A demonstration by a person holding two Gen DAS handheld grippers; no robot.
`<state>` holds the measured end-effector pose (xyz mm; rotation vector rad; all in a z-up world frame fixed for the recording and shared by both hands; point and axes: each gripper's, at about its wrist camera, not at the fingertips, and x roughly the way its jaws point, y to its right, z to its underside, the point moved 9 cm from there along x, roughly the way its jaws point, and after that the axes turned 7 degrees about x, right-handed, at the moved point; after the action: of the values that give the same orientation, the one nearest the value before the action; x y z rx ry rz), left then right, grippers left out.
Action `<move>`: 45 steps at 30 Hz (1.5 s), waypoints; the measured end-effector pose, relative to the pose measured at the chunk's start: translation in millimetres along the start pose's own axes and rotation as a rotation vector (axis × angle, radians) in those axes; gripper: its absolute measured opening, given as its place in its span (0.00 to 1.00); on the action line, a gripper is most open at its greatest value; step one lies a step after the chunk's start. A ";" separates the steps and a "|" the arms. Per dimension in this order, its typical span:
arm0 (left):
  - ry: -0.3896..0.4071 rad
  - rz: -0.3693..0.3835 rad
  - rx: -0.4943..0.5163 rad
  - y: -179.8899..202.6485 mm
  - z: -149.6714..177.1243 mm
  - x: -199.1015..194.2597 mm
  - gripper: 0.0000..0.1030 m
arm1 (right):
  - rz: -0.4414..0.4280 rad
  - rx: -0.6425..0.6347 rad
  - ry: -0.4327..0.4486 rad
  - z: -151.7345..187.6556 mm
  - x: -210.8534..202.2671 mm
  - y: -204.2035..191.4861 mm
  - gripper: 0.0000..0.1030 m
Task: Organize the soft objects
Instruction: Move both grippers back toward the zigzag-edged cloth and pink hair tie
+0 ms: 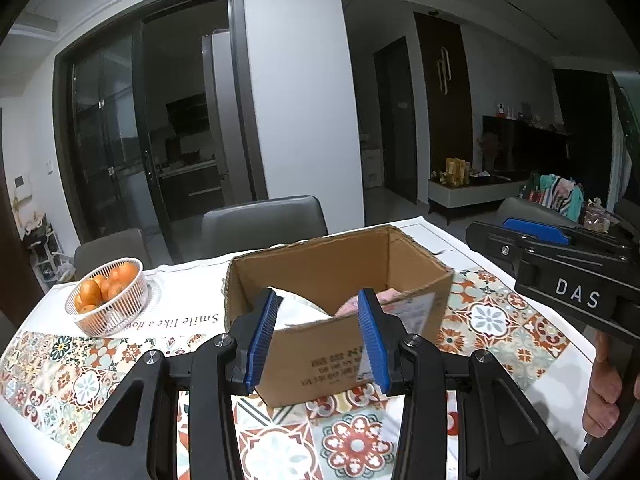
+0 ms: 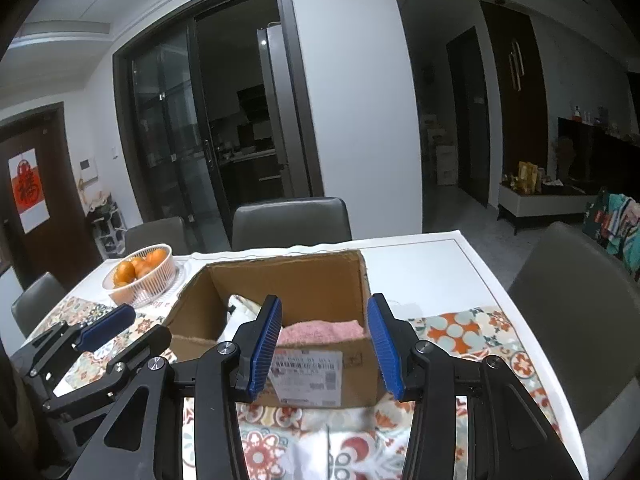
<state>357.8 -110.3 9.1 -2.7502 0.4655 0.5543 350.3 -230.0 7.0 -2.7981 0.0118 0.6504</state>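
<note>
— Grippers, left (image 1: pixel 318 334) and right (image 2: pixel 324 344), are hovering spread apart, gripping nothing, box (image 2: pixel 320 280) at twelve o'clock.

— Towel (image 2: pixel 320 330) and white cloth (image 1: pixel 296 310) are lying inside; fingers are risking catching the rim and shoving it toward the oranges (image 2: pixel 140 270) at ten.

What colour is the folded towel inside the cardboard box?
Pink; the towel shows best in the right wrist view.
</note>
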 end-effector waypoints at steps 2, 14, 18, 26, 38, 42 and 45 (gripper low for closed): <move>-0.001 0.008 0.004 3.9 2.4 -4.2 0.40 | 0.005 0.000 0.001 4.1 -7.8 2.2 0.45; -0.025 0.049 0.034 31.2 27.4 -32.0 0.41 | 0.028 0.043 -0.028 40.5 -40.9 22.1 0.49; -0.040 0.064 0.047 39.9 38.8 -37.2 0.42 | 0.047 0.051 -0.039 55.6 -48.7 28.7 0.52; -0.080 0.102 0.059 55.3 65.4 -38.7 0.46 | 0.080 0.068 -0.097 86.6 -52.4 42.8 0.56; -0.135 0.190 0.082 70.2 96.5 -18.7 0.49 | 0.125 0.087 -0.215 133.4 -36.2 56.7 0.56; -0.167 0.214 0.079 73.0 105.5 -5.8 0.50 | 0.142 0.088 -0.252 146.1 -27.5 60.2 0.56; -0.197 0.236 0.076 75.7 111.5 6.4 0.50 | 0.151 0.095 -0.284 154.6 -19.3 63.2 0.56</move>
<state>299.9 -141.7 -108.6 -2.5513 0.7503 0.8369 261.8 -251.6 -134.4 -2.6072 0.1951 1.0497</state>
